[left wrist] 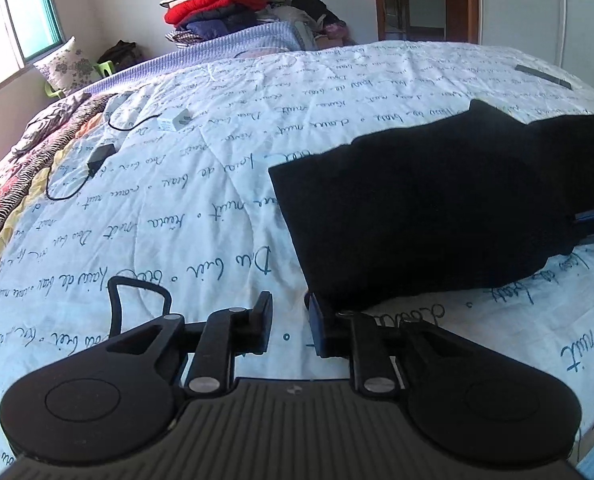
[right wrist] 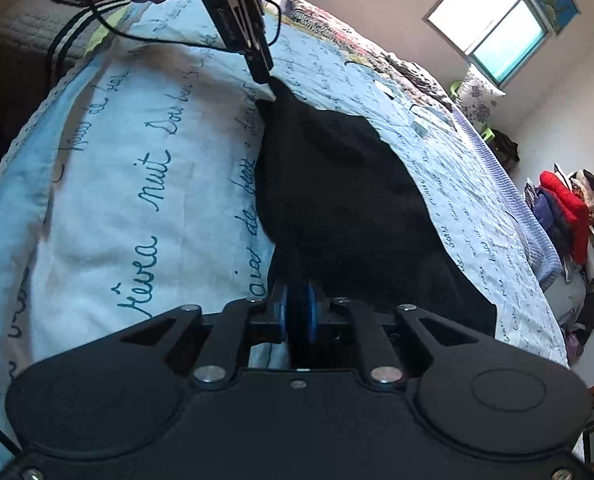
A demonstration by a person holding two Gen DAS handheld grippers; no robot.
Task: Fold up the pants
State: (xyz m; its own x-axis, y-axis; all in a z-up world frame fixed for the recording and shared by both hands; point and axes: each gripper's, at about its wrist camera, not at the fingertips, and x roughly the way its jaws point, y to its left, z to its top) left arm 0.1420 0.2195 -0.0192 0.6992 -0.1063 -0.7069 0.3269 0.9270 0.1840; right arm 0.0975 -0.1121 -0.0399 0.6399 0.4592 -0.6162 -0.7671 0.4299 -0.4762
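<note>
My left gripper [left wrist: 289, 320] stands spread, its pads free, the near corner of the black pants [left wrist: 437, 208] just beside its right finger. My right gripper [right wrist: 297, 312] pinches the opposite end. The folded pants run lengthwise between my two grippers on the quilt [left wrist: 177, 220]; I judge the right hand's release comes next.

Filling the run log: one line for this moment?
pants: folded, on bed | left hand-held gripper: open, at pants corner | right hand-held gripper: shut on pants edge

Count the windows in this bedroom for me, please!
1: the green-framed glass window is on the wall past the bed's far side, above the flowered pillow. Other walls are mostly unseen, so more may exist.
</note>
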